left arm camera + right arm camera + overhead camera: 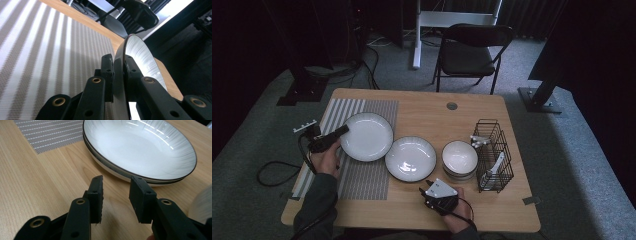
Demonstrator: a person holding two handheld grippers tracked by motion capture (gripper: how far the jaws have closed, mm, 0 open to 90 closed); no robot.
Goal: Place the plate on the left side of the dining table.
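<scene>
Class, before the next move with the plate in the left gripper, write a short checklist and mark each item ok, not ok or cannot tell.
1. Left gripper clamped on the rim of the plate: ok.
2. Plate over the striped mat: ok.
3. Plate lifted off the mat: cannot tell.
4. Right gripper open, nothing between its jaws: ok.
5. Stacked plates ahead of the right gripper untouched: ok.
6. Bowls apart from the wire rack: ok.

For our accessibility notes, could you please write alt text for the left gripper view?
The left gripper is clamped on the rim of a white plate, held edge-on over a grey striped placemat on a wooden table.
</scene>
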